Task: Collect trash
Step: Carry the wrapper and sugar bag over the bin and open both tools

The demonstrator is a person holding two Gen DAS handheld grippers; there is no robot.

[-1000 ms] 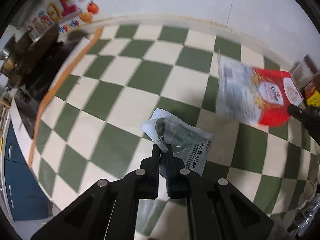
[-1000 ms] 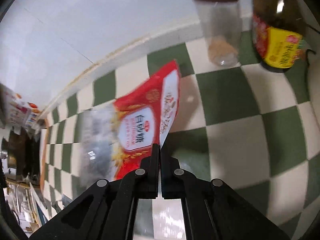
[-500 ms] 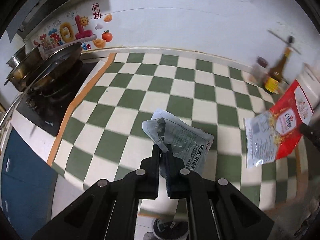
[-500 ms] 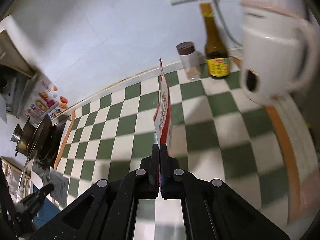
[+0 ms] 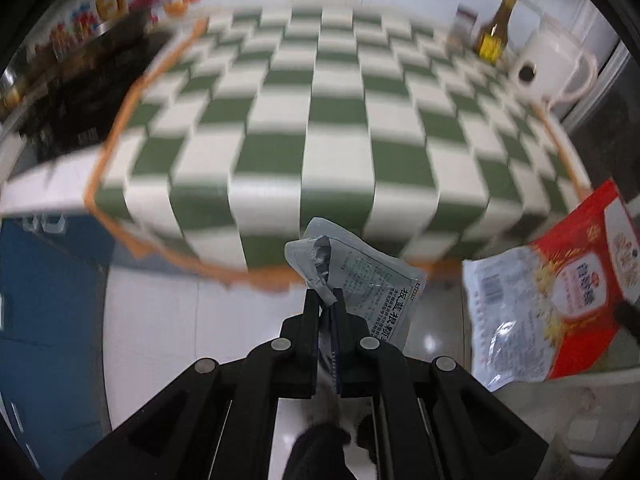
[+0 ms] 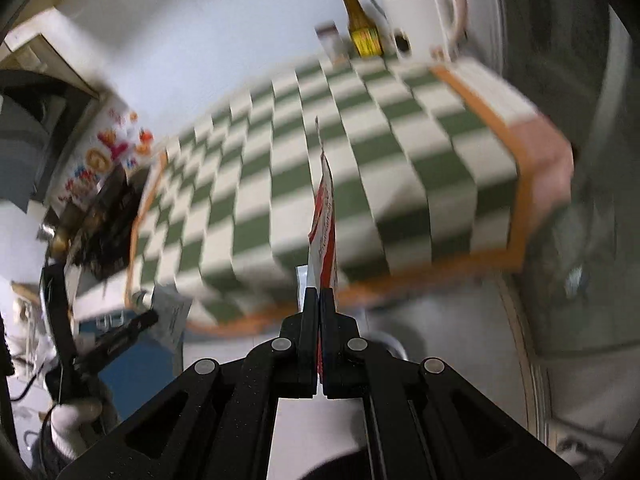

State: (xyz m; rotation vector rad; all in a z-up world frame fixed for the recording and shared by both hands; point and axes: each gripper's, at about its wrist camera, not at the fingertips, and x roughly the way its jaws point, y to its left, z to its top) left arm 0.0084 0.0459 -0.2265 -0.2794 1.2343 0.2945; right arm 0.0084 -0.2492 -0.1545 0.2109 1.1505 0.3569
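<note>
My left gripper (image 5: 327,295) is shut on a crumpled grey plastic packet (image 5: 360,280) with printed text, held in the air in front of the counter's front edge. My right gripper (image 6: 320,294) is shut on a red and clear sugar bag (image 6: 325,216), seen edge-on. The same bag (image 5: 548,304) hangs at the right of the left wrist view. The left gripper with its grey packet (image 6: 170,312) shows at the lower left of the right wrist view.
The green and white checkered counter (image 5: 336,120) has an orange border. A white kettle (image 5: 554,68), a brown sauce bottle (image 5: 494,28) and a small jar (image 5: 460,26) stand at its back right. A stove with a pan (image 5: 72,92) is at the left. A blue cabinet (image 5: 48,300) is below.
Both grippers have pulled back off the counter with their wrappers, and now hang in front of and below its front edge. The views are motion-blurred.
</note>
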